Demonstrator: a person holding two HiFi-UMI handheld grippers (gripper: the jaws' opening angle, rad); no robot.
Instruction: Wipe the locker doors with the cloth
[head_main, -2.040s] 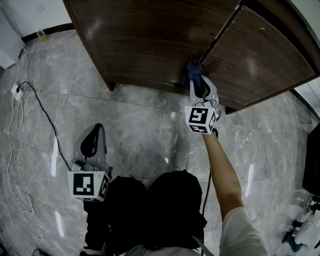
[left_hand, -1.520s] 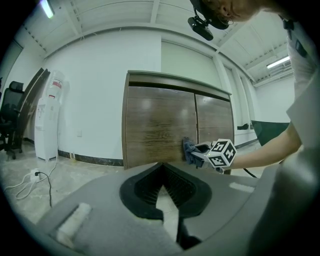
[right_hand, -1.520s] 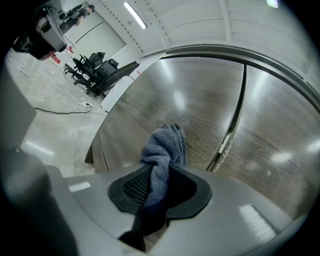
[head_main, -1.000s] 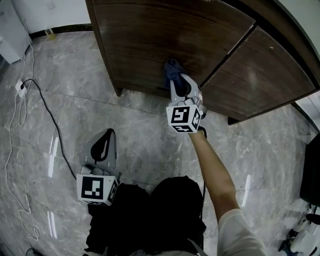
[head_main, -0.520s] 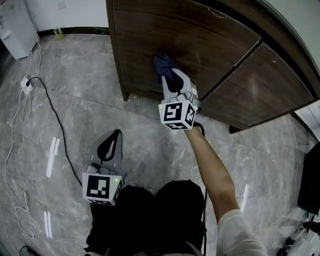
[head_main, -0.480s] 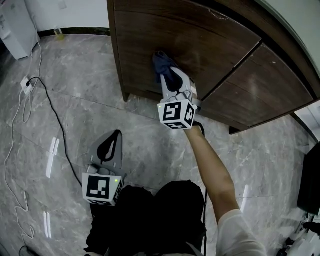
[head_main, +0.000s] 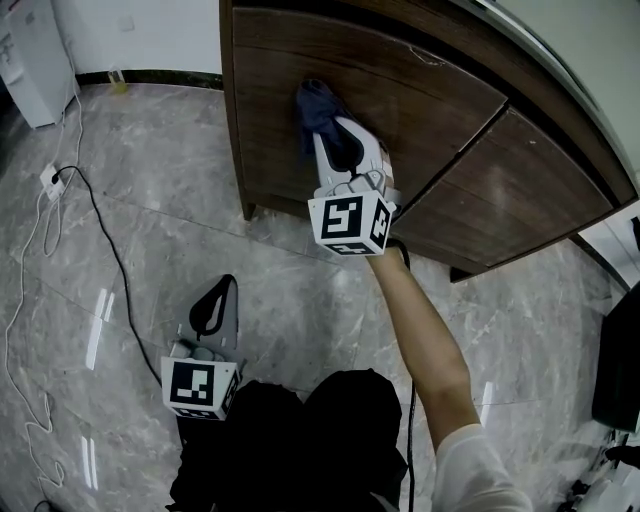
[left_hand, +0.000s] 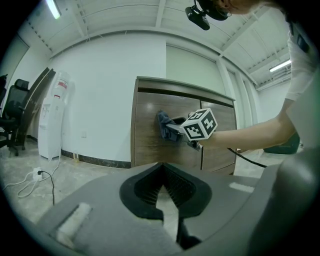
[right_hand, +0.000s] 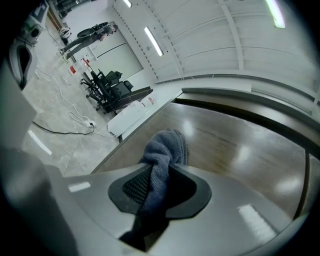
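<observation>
Right claw (head_main: 320, 128) clamped on a dark blue cloth (head_main: 314, 104); in the right gripper view the cloth (right_hand: 166, 146) runs up between the pads as a twisted bunch and bulges out past the tips, jaws held part-way apart by its bulk. Claw points about level at the locker (head_main: 300, 40). Cloth's bunched end lies against the brown wood door (head_main: 420, 95) left of the seam in the head view, high on the panel and near its left edge; the left gripper view shows the cloth (left_hand: 163, 126) touching that door from the side. Second door (head_main: 525, 190) to the right of the seam, no claw near it. Bare arm (head_main: 425, 340) extends behind the right claw's marker cube (head_main: 348, 222). Left claw (head_main: 224, 287) hangs low over the grey marble floor (head_main: 140, 230), well apart from the locker, tilted slightly down; its own view has the claw (left_hand: 162, 167) tips meeting, nothing between them. Black cable (head_main: 105, 250) trails across the floor to a white power strip (head_main: 50, 178). White unit (head_main: 30, 55) stands against the wall at far left.
</observation>
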